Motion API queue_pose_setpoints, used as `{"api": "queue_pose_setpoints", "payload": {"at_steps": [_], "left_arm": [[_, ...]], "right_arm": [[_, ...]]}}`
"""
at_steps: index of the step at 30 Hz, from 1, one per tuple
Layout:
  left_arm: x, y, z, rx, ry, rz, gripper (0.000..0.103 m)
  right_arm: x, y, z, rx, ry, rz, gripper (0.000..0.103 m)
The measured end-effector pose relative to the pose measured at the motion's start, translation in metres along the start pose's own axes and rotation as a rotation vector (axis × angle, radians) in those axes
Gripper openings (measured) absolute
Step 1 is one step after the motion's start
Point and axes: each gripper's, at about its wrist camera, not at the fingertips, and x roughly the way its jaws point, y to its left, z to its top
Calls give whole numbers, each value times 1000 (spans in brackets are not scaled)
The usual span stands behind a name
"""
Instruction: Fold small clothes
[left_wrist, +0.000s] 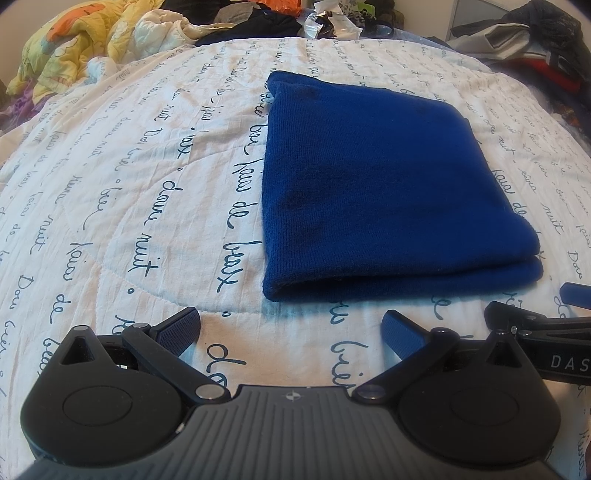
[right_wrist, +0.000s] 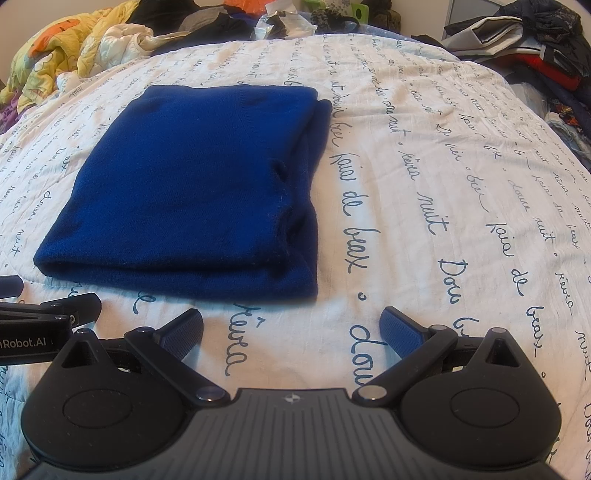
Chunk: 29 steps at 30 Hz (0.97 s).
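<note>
Left wrist: my left tongs (left_wrist: 290, 328) and right tongs (right_wrist: 291, 326) gape wide, empty, near folded blue garment (left_wrist: 373, 192) on bed (left_wrist: 129, 206).

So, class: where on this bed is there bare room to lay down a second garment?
Bare quilt lies left of the folded blue sweater, and more on its right, seen from the right wrist. The far edge is crowded with piled clothes.

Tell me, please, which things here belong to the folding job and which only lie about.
For the job: blue garment, folded on the bedspread; left gripper; right gripper, both open.

Lying about: yellow blanket; clothes pile.
</note>
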Motion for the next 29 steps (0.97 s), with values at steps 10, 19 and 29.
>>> {"api": "queue_pose_setpoints", "payload": {"at_steps": [10,19,29], "left_arm": [[0,0,0,0,0,0,103],[0,1,-1,-1,-8,-1,103],[0,2,-2,-5,-22,4,103]], "right_arm": [[-1,0,0,-1,2,1,103],[-1,1,-1,-3,4,2,103],[-1,2,-3,-5,1,4,103]]}}
